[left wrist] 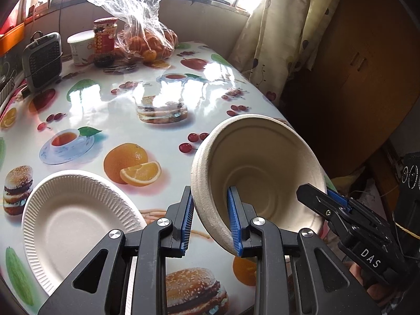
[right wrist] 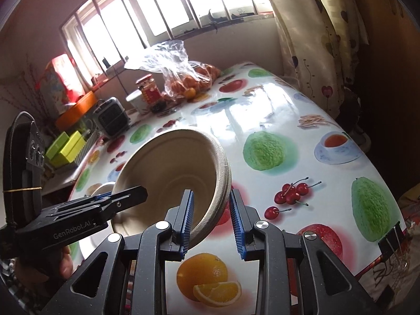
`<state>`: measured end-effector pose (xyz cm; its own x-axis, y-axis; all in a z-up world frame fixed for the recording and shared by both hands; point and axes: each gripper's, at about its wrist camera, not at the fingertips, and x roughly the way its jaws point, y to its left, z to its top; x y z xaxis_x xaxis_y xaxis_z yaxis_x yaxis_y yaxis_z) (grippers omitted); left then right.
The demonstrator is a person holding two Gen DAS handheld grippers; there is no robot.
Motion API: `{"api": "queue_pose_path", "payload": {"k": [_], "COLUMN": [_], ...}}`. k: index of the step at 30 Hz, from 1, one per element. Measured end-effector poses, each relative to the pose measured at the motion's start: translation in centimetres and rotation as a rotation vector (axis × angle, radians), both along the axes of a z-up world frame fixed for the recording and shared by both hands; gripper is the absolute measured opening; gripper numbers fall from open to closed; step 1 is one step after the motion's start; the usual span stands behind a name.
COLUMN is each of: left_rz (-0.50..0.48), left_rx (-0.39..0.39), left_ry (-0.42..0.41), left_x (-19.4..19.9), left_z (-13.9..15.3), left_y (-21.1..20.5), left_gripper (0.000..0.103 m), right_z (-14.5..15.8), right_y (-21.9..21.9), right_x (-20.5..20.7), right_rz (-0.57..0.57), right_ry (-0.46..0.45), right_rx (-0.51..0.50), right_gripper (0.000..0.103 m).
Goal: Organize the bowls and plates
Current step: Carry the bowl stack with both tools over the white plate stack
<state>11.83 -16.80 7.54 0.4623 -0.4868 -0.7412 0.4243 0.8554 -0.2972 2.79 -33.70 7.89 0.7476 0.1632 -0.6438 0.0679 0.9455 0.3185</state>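
A tan paper bowl (left wrist: 258,181) is held up off the counter (left wrist: 162,97), tipped on its side, with both tongs at its rim. In the left wrist view the left tongs (left wrist: 211,223) straddle the near-left part of the rim: one blue pad lies outside the wall and the other inside the bowl, and both appear to touch it, so these tongs are holding the bowl. The right tongs (left wrist: 325,197) reach in from the right at the opposite side of the rim, with one black finger inside the bowl.

In the right wrist view the same bowl (right wrist: 170,181) fills the centre-left, its mouth facing the camera. The right tongs (right wrist: 211,221) bracket its right rim: the left pad sits inside against the wall, while the right pad stands just beside the outer edge with a narrow gap showing, so they are set moderately wide and not pressing the rim. The left tongs (right wrist: 126,197) enter from the left and lie across the bowl's lower left rim.

A white ribbed paper plate (left wrist: 76,223) lies flat on the counter near its front left edge, just left of the left tongs and apart from the bowl. At the counter's far edge stand a clear bag of oranges (left wrist: 147,34), a red-labelled jar (left wrist: 105,40) and a white tub (left wrist: 80,46), with a small grey grilled appliance (left wrist: 43,60) toward the far left corner.
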Motion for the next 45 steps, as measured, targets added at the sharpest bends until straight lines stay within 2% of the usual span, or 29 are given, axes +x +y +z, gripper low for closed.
{"api": "queue_pose_path", "payload": {"k": [32, 45], "left_rz": [0.240, 0.306], "left_rx": [0.001, -0.003], "left_ry": [-0.010, 0.001], "left_x": [-2.2, -3.1], "left_z": [-0.5, -1.1], "left_y": [11.3, 14.2], "left_gripper": [0.027, 0.027], "right_z": [-0.5, -1.1], "right_y": [10.5, 13.4], "right_x": [2.1, 3.2], "right_rz": [0.249, 0.318], "right_ry": [0.012, 0.030], "right_rx": [-0.013, -0.016], "right_gripper": [0.027, 0.027]}}
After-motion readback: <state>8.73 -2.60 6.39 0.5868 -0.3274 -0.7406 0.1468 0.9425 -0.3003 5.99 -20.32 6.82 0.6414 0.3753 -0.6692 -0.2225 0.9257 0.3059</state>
